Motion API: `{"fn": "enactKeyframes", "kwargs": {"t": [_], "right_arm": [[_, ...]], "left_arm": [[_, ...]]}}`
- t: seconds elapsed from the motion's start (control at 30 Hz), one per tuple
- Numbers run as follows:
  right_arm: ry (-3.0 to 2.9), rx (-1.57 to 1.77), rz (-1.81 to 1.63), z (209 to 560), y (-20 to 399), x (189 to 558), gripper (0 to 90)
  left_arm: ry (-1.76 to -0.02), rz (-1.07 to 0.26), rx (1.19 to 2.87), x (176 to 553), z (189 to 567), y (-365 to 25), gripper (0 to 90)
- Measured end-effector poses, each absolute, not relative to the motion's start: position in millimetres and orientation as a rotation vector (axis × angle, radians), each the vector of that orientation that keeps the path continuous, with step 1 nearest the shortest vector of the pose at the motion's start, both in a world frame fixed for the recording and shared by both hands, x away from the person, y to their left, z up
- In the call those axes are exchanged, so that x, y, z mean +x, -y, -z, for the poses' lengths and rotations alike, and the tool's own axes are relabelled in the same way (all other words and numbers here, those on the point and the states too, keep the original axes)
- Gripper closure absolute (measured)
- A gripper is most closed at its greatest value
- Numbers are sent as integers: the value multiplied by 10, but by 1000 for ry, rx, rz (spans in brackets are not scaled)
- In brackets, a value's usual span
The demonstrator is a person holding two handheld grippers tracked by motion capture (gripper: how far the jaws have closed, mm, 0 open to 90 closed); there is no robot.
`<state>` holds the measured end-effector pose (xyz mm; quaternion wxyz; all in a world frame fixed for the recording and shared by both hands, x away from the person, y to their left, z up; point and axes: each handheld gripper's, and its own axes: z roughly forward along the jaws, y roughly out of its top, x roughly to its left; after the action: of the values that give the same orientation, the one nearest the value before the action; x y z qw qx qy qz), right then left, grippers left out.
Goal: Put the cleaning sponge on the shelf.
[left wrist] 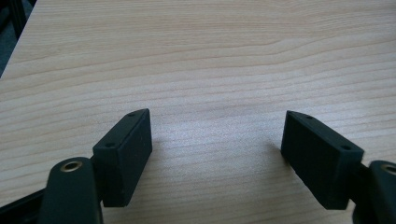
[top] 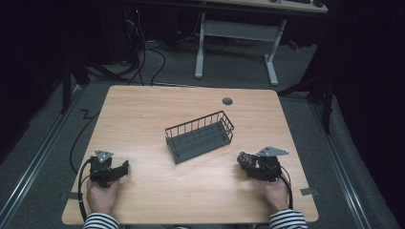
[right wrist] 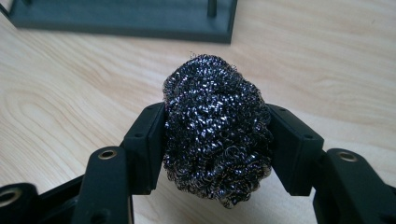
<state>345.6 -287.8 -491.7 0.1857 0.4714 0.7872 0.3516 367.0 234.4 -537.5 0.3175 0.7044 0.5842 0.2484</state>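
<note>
A ball of dark steel wool (right wrist: 215, 102) sits squeezed between the two black jaws of my right gripper (right wrist: 217, 140), just above the wooden table. In the high view that gripper (top: 248, 163) is at the table's front right, with the steel wool (top: 244, 158) at its tip pointing toward a dark wire basket (top: 191, 127). The basket stands empty near the table's middle, and its base edge (right wrist: 126, 21) lies just beyond the steel wool. My left gripper (left wrist: 217, 140) rests low over bare wood at the front left (top: 123, 169), jaws wide apart with nothing between them.
The wooden table (top: 143, 109) has a round cable hole (top: 227, 101) behind the basket. Beyond the far edge stands a white-legged desk (top: 236, 31), with cables (top: 143, 57) on the dark floor. A black cable (top: 76, 143) runs off the table's left side.
</note>
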Motion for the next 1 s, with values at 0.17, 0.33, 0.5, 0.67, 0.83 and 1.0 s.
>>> {"fn": "enactKeyframes", "kwargs": {"t": [0.17,0.33,0.5,0.67,0.83,1.0], "right_arm": [[-2216,1307,-1046,4748,2875,3484,424],[-2212,1280,-1117,4566,2843,3520,424],[-2228,1240,-1146,4393,2779,3573,424],[-2232,1221,-1182,4242,2727,3647,424],[-2248,1189,-1192,4116,2640,3740,423],[-2240,1184,-1215,4014,2556,3839,424]], "left_arm": [[-1537,-655,1854,3670,5375,-2343,249],[-1537,-655,1855,3670,5375,-2343,249],[-1537,-653,1854,3670,5375,-2344,244],[-1536,-656,1856,3668,5375,-2341,245],[-1536,-656,1857,3667,5375,-2341,244],[-1535,-656,1857,3666,5375,-2340,244]]}}
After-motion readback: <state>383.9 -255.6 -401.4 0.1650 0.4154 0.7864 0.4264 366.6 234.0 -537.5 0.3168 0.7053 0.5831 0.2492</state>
